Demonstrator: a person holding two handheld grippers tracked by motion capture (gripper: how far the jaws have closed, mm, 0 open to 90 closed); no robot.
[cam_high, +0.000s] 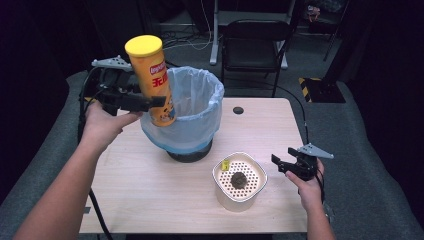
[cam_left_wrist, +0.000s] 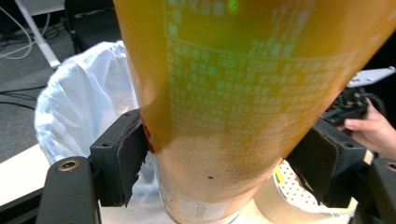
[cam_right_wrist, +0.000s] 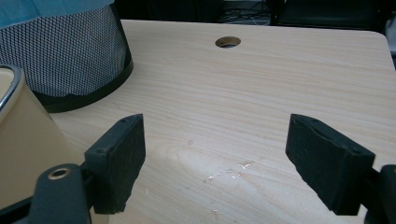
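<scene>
At five o'clock on the wooden table (cam_high: 150, 200), the right gripper (cam_high: 281, 165) rests in the person's right hand (cam_high: 310, 187), its jaws spread apart with nothing between them and only bare tabletop below. Just to its nine o'clock stands a cream container (cam_high: 239, 197) with a perforated top, a dark lump (cam_high: 238, 179) at the middle of that top and a small yellow scrap (cam_high: 225, 164) near its rim. Farther off, toward eleven o'clock, the left gripper (cam_high: 152, 102) is clamped on the lower part of a yellow chip can (cam_high: 152, 82), both pads pressed to its sides. That can is lifted, tilted slightly, yellow lid up, at the nine o'clock rim of the mesh bin (cam_high: 192, 150) lined with a pale blue bag (cam_high: 200, 95).
</scene>
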